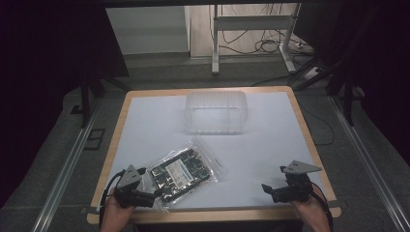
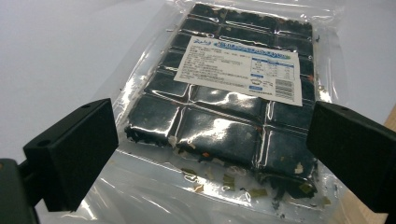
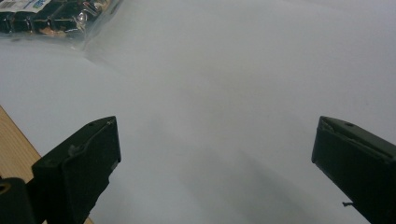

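Dark room, grey floor, cables (image 1: 270, 46) and a metal frame (image 1: 215, 43) at the far side. White surface (image 1: 270, 140) with a wood rim, seen from above.

Left, near edge: left hand (image 1: 116, 215) holds the left gripper (image 1: 153, 195), grey plate on top. Jaws wide apart, nothing between them. In the left gripper view the jaws straddle the near end of the bag (image 2: 233, 116) without touching it.

Just right of it: clear bag (image 1: 186, 171) lying flat on the surface, angled, near corner by the left gripper and far corner toward centre. Inside is a dark sheet divided into squares, with a white printed label (image 2: 240, 70) on top. Loose crumbs sit in the near end of the bag.

Centre, far: clear plastic box (image 1: 216, 111) on the surface, well apart from the bag. Can't tell which way up it sits.

Right, near edge: right hand (image 1: 314, 212) holds the right gripper (image 1: 272, 185), pointing left toward the bag, well apart from it. Jaws wide apart, nothing held. In the right gripper view there is bare white surface between them, a bag corner (image 3: 56, 18) at top left.
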Demonstrator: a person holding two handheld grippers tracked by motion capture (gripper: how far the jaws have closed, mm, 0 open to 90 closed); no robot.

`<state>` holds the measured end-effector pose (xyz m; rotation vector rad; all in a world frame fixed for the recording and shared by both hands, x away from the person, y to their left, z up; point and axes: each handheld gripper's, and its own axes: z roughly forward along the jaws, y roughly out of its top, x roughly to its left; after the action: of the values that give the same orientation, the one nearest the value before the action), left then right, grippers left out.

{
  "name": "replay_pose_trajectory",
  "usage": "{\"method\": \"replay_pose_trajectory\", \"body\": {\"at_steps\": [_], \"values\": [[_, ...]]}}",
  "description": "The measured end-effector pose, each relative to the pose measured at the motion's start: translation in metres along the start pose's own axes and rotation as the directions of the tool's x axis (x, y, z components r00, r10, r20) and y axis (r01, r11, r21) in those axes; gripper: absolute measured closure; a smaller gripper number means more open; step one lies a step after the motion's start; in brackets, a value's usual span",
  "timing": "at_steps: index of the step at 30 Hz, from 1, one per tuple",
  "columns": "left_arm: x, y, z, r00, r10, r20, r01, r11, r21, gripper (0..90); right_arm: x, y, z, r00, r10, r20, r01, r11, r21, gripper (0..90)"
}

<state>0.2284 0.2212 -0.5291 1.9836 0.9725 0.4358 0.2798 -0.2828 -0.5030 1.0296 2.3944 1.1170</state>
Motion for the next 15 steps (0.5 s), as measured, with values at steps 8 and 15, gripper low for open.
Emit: {"method": "replay_pose_trajectory", "body": {"at_steps": [8, 15], "values": [[-0.001, -0.002, -0.003, 1.0000, -0.001, -0.002, 0.001, 1.0000, -0.001, 2.3, 0.003, 0.011, 0.008, 0.9995, -0.014, -0.027, 0.014, 1.000, 0.001, 2.1], [-0.002, -0.002, -0.002, 0.9998, 0.016, -0.009, -0.016, 0.9999, 0.006, 2.2, 0.007, 0.020, 0.016, 0.9987, -0.026, -0.045, 0.026, 1.000, -0.001, 2.0]]}}
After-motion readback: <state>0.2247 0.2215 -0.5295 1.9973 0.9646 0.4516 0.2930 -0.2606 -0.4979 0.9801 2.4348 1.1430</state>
